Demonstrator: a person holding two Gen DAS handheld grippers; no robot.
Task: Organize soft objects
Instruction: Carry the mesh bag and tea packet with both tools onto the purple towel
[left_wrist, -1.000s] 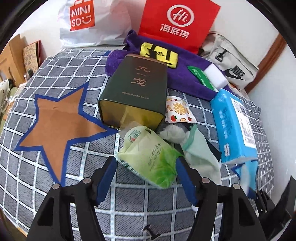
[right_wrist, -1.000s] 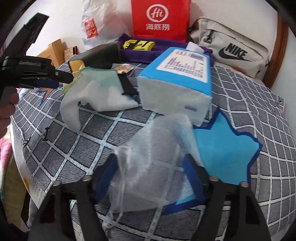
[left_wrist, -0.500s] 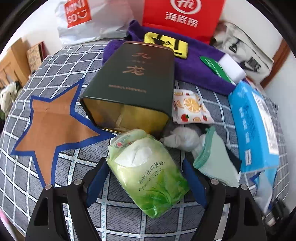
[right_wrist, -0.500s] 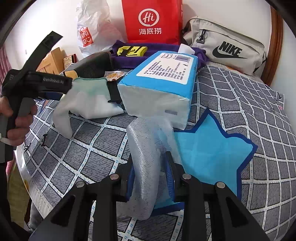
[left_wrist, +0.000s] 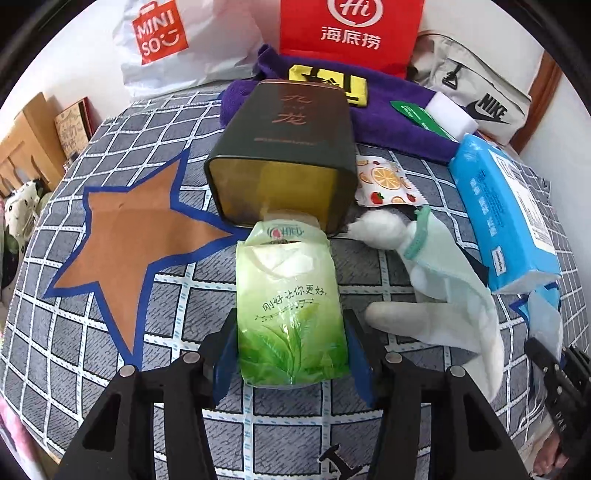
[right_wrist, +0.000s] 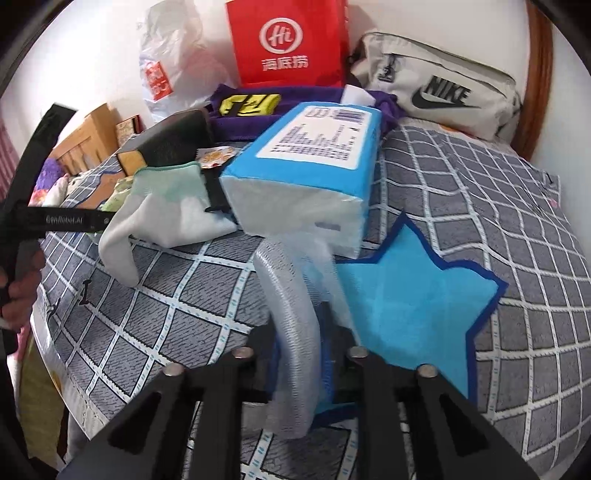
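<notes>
My left gripper (left_wrist: 291, 354) is closing its jaws on the green tissue pack (left_wrist: 290, 306), whose far end touches the open mouth of the dark tin (left_wrist: 288, 147). My right gripper (right_wrist: 301, 354) is closing, pinching the white mesh bag (right_wrist: 295, 314) near the blue star (right_wrist: 413, 302).

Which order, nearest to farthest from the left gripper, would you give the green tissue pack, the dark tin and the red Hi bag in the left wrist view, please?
1. Green tissue pack: between the closing jaws of the left gripper, near the bottom.
2. Dark tin: lying just beyond the pack, its open mouth facing it.
3. Red Hi bag: upright at the far edge, top centre.
</notes>
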